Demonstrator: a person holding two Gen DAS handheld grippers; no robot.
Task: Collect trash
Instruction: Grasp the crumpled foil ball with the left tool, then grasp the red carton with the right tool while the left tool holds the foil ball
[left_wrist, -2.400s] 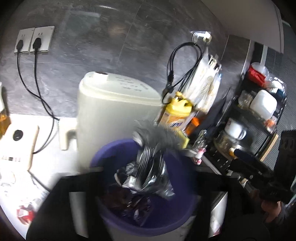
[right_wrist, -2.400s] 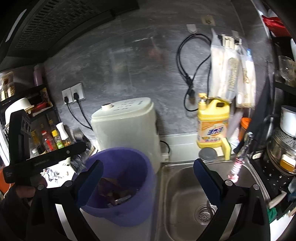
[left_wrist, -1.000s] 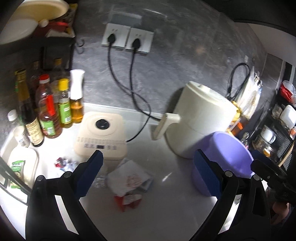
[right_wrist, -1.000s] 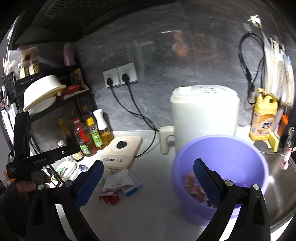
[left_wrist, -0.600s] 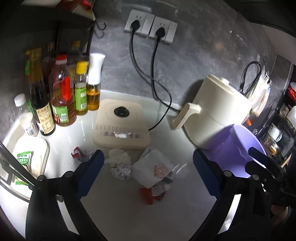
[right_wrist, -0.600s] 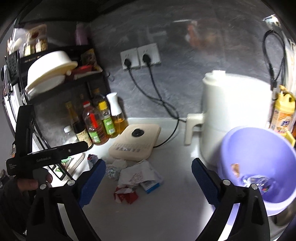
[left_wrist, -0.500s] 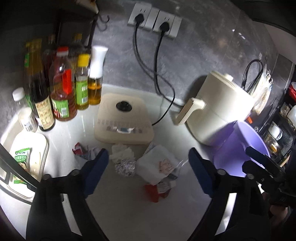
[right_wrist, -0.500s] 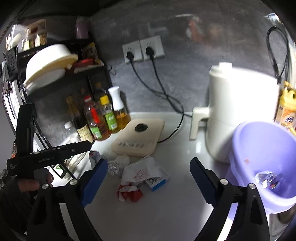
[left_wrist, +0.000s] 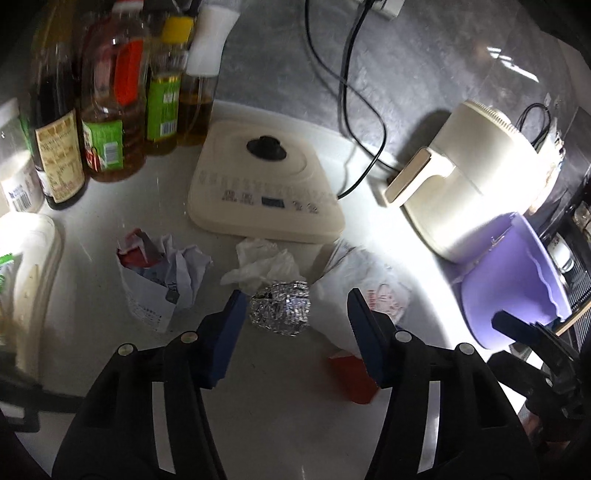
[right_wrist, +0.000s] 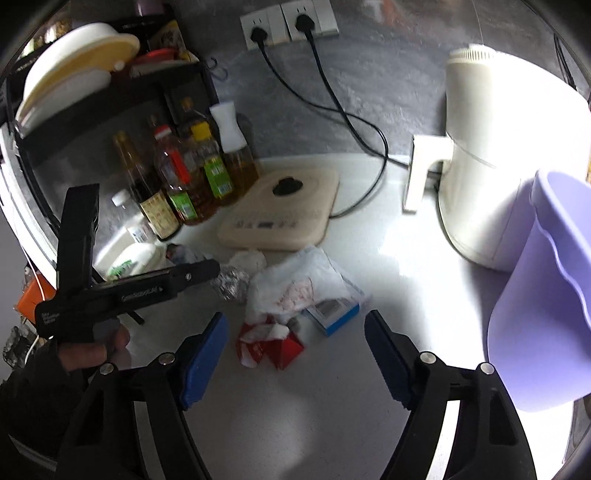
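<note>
My left gripper (left_wrist: 293, 308) is spread wide and low over the white surface (left_wrist: 288, 417), its blue pads either side of a crumpled foil ball (left_wrist: 280, 307) without touching it. The foil ball lies just in front of a wad of white tissue (left_wrist: 258, 264) and just beside a white plastic bag (left_wrist: 364, 295) with red print. A torn paper packet (left_wrist: 159, 280) with red and white scraps lies to the left of the foil, apart from it; a red carton (left_wrist: 352, 380) sits near the bag, partly hidden behind my right-hand pad. My right gripper (right_wrist: 295, 334) is also spread and holds nothing; it hangs above the red carton (right_wrist: 271, 347) and a small blue-and-white box (right_wrist: 334, 312) that pokes out from under the bag (right_wrist: 295, 286). A cream flat appliance (left_wrist: 266, 192) with a black knob sits behind the trash, its cord running up the grey stone wall (right_wrist: 369, 74) to a double socket (right_wrist: 290, 22). Oil and sauce bottles (left_wrist: 110, 96) stand in a row at the left, below a black shelf (right_wrist: 110, 88) with stacked bowls. A cream air fryer (right_wrist: 498, 162) stands at the right, and the purple bin (right_wrist: 543, 302) is just in front of it, well apart from the trash pile.
</note>
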